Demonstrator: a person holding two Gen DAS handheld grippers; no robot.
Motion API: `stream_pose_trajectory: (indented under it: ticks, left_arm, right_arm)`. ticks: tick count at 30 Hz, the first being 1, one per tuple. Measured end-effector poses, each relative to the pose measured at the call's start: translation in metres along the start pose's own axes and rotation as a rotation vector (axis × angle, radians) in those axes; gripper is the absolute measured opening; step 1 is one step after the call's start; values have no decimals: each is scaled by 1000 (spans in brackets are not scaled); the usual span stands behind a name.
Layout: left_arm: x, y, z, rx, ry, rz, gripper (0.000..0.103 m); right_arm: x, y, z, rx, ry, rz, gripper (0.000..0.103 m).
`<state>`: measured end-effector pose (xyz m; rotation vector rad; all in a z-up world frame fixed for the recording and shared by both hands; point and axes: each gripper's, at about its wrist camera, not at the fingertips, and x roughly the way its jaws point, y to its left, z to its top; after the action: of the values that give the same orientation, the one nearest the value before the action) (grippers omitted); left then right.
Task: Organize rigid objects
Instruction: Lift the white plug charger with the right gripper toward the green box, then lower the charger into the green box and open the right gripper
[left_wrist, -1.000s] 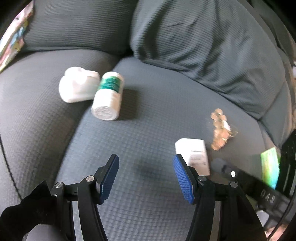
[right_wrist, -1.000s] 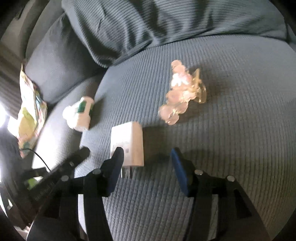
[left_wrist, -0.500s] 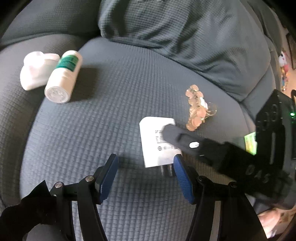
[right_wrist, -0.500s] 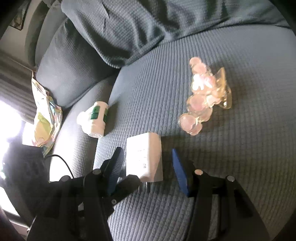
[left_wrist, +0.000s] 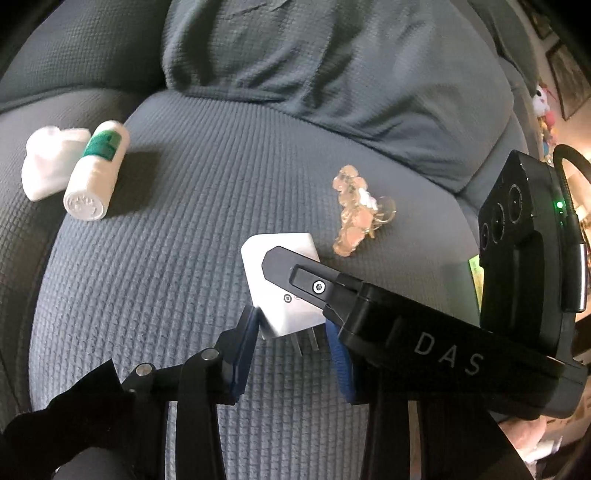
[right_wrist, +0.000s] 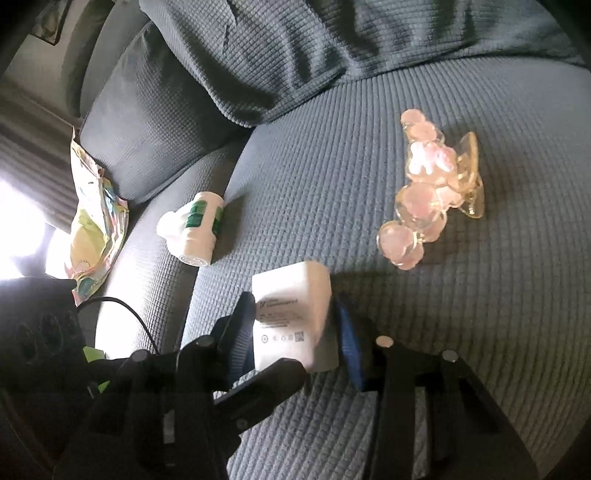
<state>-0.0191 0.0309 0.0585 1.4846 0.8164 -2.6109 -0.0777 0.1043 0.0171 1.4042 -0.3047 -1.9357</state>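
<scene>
A white plug adapter lies on the grey sofa seat, prongs toward me. My left gripper straddles its prong end, jaws open around it. My right gripper straddles the same adapter from the other side, its blue pads close to the adapter's sides. One right finger lies over the adapter in the left wrist view. A pink hair claw lies to the right. A white bottle with a green label lies on its side at the left.
A white lump rests against the bottle. A grey back cushion rises behind the seat. A colourful packet lies at the far left of the sofa. The seam between two seat cushions runs beside the bottle.
Both grippers have moved in on the adapter and narrowed around it. The right gripper now reaches across the left wrist view, over the adapter.
</scene>
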Motion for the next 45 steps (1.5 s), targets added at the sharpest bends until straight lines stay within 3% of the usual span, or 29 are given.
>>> stream_pose_trajectory:
  ticks: [11, 19, 34, 45]
  left_arm:
    - [-42, -60, -6, 146, -157, -46, 38]
    - [-55, -127, -18, 282, -229, -144, 38]
    - [-23, -239, -52, 478, -195, -354, 38]
    - [10, -297, -78, 564, -102, -448, 38]
  right_arm:
    - [-83, 2, -9, -17, -208, 7, 43]
    - [-158, -17, -25, 0, -384, -49, 43]
    - [-261, -91, -63, 143, -560, -230, 43]
    - [-302, -148, -89, 266, -593, -327, 43]
